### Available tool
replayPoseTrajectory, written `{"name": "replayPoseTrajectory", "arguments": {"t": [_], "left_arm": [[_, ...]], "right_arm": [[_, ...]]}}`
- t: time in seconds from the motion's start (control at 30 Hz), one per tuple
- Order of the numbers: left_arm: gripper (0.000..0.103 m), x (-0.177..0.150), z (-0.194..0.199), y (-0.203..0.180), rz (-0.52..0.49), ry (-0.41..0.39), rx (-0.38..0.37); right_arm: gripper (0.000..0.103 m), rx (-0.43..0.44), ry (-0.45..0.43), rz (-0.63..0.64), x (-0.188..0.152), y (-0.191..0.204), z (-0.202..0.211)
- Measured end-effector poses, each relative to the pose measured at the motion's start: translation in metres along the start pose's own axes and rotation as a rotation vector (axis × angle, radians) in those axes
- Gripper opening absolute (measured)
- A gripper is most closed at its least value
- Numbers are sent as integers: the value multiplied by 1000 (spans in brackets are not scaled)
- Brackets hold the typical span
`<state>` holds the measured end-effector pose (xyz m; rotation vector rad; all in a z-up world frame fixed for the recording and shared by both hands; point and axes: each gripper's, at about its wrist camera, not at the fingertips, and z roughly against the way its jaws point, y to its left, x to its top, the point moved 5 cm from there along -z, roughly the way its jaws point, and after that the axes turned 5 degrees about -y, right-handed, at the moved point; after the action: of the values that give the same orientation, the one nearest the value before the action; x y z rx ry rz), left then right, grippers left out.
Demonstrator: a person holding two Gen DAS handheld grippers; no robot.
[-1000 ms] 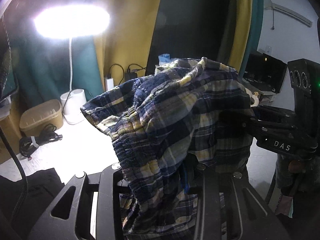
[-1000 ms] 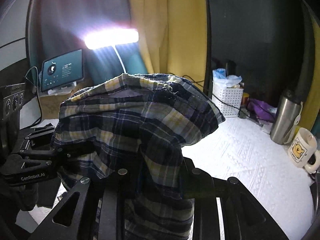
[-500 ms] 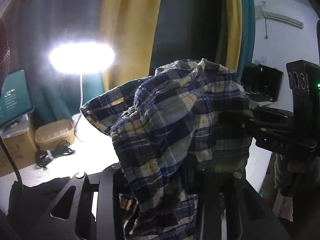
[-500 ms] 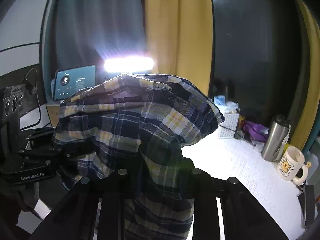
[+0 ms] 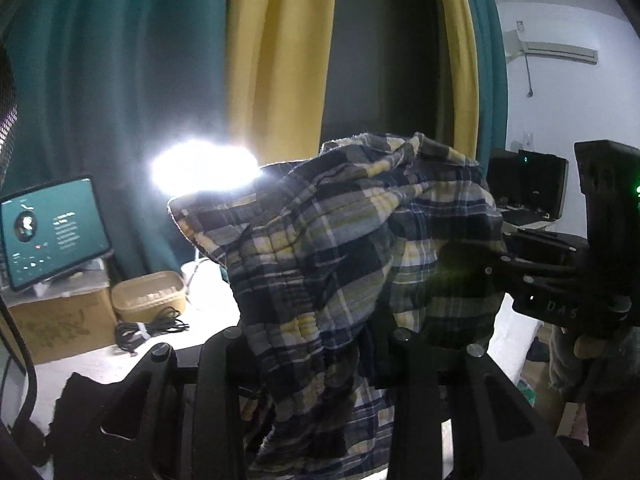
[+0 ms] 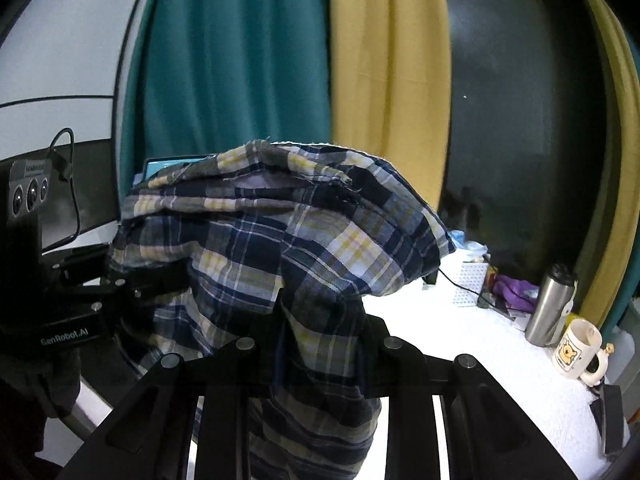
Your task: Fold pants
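The plaid pants, navy, yellow and white, hang bunched between both grippers, well above the white table. My left gripper is shut on one part of the cloth, which drapes over its fingers and hangs below. My right gripper is shut on another part of the pants. Each gripper shows in the other's view: the right one at the right edge, the left one at the left edge. The fingertips are hidden by cloth.
White table below. At the right stand a steel flask, a mug and a white basket. At the left are a tablet, a cardboard box, a tan tub, a coiled cable, a bright lamp and dark cloth.
Both grippers have risen with the pants held between them; the table, lamp and mug have dropped lower in both views. The grip on the cloth looks unchanged.
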<state>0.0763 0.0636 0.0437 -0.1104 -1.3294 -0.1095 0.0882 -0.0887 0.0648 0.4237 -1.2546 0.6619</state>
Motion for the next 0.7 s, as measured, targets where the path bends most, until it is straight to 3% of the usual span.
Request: {"name": "replayPoseTrajectory", "arguments": {"t": [0.33, 0.7], "left_arm": [[33, -15, 31, 31, 4, 9, 52], [33, -47, 18, 57, 35, 108, 80]], "right_arm": [[27, 67, 11, -9, -6, 39, -5], [27, 143, 134, -49, -40, 54, -60]]}}
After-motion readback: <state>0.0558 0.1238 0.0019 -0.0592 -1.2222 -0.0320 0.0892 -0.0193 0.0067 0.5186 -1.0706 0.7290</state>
